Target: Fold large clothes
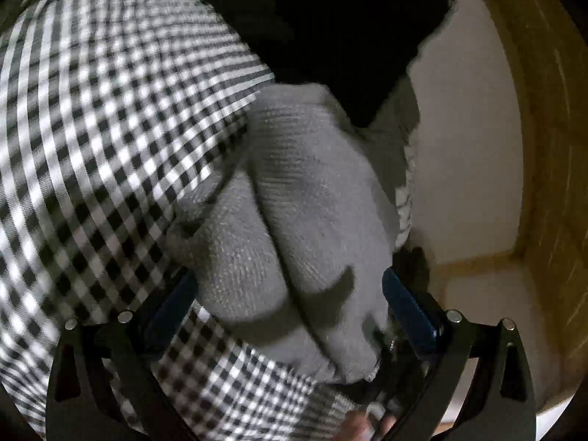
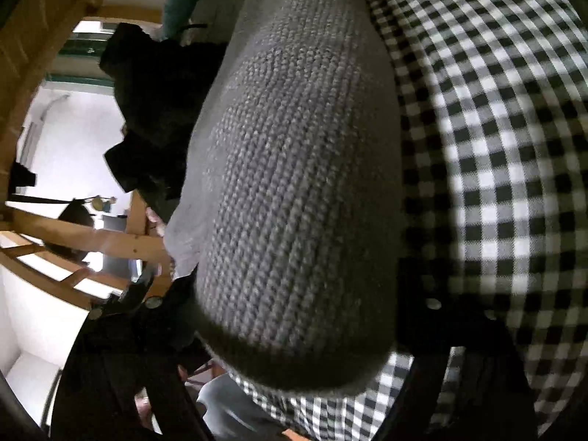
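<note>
A grey knitted sweater [image 1: 294,220] lies bunched on a black-and-white checked cloth [image 1: 92,128]. My left gripper [image 1: 290,294] has its blue-padded fingers [image 1: 408,305] either side of a thick fold of the sweater and seems to hold it. In the right wrist view the same grey sweater [image 2: 294,183] fills the middle, very close to the lens, over the checked cloth [image 2: 496,147]. My right gripper [image 2: 294,316] has the sweater bulging between its dark fingers [image 2: 433,316]; the fingertips are hidden by the knit.
A black garment [image 1: 330,36] lies beyond the sweater; it also shows in the right wrist view [image 2: 154,110]. A wooden frame [image 1: 544,147] and white wall [image 1: 466,147] stand on the right. Wooden rails [image 2: 92,242] and a teal cloth [image 2: 183,3] are at the left.
</note>
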The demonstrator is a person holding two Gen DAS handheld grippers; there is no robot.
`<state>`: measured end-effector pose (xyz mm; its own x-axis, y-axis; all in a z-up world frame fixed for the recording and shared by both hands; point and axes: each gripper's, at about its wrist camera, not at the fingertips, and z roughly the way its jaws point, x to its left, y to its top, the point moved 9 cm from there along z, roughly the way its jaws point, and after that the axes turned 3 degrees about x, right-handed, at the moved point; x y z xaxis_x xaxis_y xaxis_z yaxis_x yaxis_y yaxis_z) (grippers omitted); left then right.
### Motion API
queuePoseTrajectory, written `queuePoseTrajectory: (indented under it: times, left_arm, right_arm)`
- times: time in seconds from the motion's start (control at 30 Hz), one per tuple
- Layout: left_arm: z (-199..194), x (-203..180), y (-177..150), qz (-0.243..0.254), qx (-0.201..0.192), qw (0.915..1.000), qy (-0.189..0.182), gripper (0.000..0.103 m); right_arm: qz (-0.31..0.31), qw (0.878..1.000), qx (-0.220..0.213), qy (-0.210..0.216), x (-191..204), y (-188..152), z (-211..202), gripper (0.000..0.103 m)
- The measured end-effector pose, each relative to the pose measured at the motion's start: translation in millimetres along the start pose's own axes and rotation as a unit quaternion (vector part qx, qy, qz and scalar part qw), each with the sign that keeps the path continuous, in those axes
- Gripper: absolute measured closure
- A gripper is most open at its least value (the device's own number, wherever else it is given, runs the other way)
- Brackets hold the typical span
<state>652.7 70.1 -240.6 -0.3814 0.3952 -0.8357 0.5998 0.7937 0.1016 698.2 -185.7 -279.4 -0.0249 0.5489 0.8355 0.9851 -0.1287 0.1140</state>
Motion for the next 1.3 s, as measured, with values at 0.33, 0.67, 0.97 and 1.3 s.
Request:
queuePoseTrajectory:
  times: [0.33,0.67,0.97,1.3]
  left_arm:
    - [18,-5,5,0.004,0.055,0.9979,0.034,0.005]
    - [19,-8,-63,0.056,0.129,0.9897,0.025,0.023]
    - [7,-9,-167,0.085,0.204,0.9748,0.03,0.022]
    - [-75,-65,-159,0.285,0.086,0.9489,0.106,0.006]
  right_arm:
    - [-0.025,0.999,0.014,0.017,4,-26,-16,0.027]
    - [-0.014,1.0,0.015,0.011,-18,-92,-69,0.029]
    - [0.006,1.0,-0.003,-0.023,-62,-164,-141,0.026]
    - [-0.141,0.938,-0.167,-0.27,-30,-176,-220,0.003]
